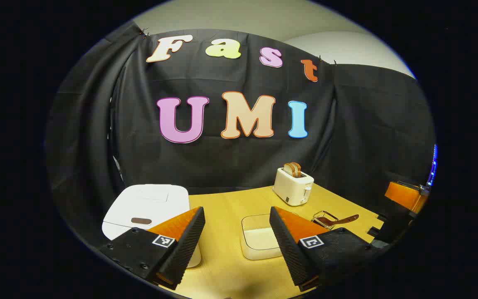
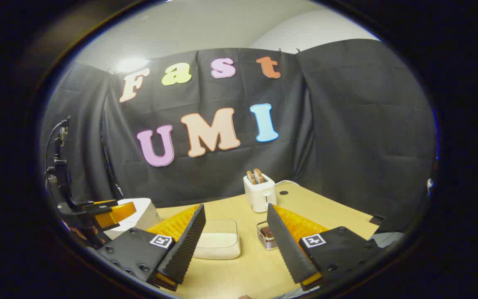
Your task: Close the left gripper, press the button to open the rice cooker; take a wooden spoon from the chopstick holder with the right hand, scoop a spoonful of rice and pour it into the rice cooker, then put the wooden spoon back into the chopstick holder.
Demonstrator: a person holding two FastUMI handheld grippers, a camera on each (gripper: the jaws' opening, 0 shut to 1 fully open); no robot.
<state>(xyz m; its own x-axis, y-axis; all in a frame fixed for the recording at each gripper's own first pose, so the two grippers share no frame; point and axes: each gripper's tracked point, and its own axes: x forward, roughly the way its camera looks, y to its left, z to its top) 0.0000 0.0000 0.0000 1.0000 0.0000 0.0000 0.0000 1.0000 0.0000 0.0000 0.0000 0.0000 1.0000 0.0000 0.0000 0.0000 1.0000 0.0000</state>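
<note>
Task stage, judged from the layout: nothing started. The rice cooker (image 1: 145,209) has its lid down and sits just beyond the left finger of the left gripper (image 1: 239,245), its dark button (image 1: 141,221) close above that finger's base. The wooden spoon (image 1: 338,220) lies across the wire chopstick holder (image 1: 324,219), just past the right finger of the same gripper, so it is not yet taken. The white rice tray (image 1: 259,237) lies on the counter (image 1: 222,207) between the two fingers, a little ahead of them. All steps appear left to do: shut the left fingers, press the button, fetch the spoon, scoop, pour, return the spoon. Left gripper: fingers spread wide apart, holding nothing, touching nothing that I can make out; they must close before the press. Right gripper (image 2: 235,245): fingers likewise wide open and empty. In the right gripper view the tray (image 2: 218,241) lies just beyond the left finger's tip, the holder (image 2: 266,236) sits against the inner edge of the right finger, partly hidden by it, and the cooker (image 2: 139,211) lies off past the left finger. A toaster (image 2: 259,192) with bread stands farther ahead between the fingers.
</note>
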